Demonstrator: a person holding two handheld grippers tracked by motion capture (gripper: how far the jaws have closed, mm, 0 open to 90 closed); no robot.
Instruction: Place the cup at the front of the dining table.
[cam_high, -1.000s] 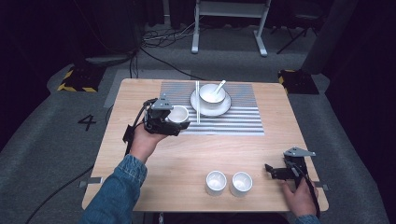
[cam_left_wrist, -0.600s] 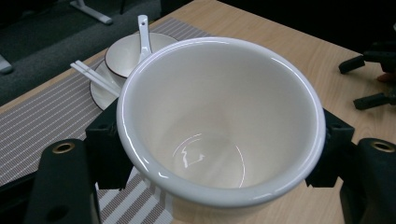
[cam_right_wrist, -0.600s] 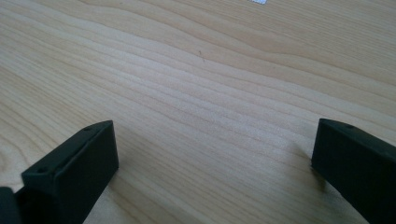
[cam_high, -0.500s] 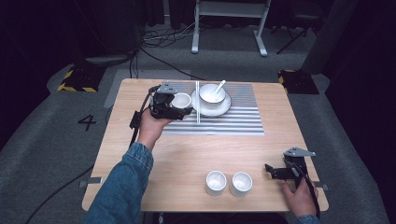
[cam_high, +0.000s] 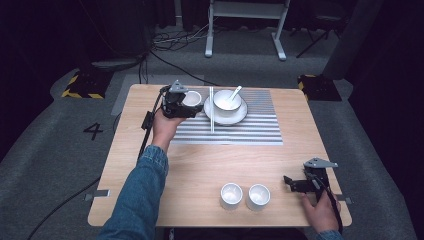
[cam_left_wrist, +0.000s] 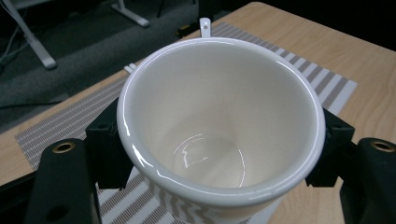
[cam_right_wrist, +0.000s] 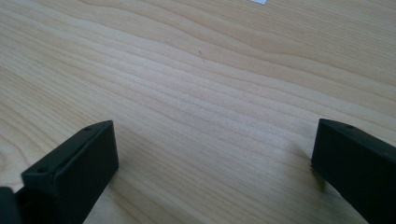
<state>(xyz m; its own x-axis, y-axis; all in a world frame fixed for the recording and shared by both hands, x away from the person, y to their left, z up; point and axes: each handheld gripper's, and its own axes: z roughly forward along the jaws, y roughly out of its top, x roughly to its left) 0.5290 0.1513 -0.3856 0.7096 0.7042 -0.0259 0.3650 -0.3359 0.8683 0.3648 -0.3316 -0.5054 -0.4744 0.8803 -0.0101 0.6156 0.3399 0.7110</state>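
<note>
One white cup (cam_left_wrist: 219, 126) sits between the jaws of the left claw (cam_high: 186, 104), which is clamped on its wall from both sides. In the left gripper view the cup's base is cut off by the lower frame edge, and its interior looks empty apart from a glare patch. The cup is over the far-left corner of the striped mat (cam_high: 235, 131), just beside the plate (cam_high: 225, 117); whether its base touches the mat cannot be told, since the claw body hides it in the high view. Behind the cup rim, a spoon (cam_left_wrist: 204, 27) tip is all that projects; the rest is hidden by the cup.

On the plate stands a bowl (cam_high: 227, 100) with the spoon handle leaning out of it. Chopsticks (cam_high: 211, 110) lie along the plate's left side, partly over its rim.

Two more cups (cam_high: 231, 195) (cam_high: 259, 196) stand side by side near the counter's (cam_high: 200, 170) front edge, well apart from the mat.

At the front right corner, the right claw (cam_high: 290, 182) rests low on the counter with jaws spread wide and nothing between them. Its hand (cam_high: 320, 212) is cut off by the lower frame edge.
</note>
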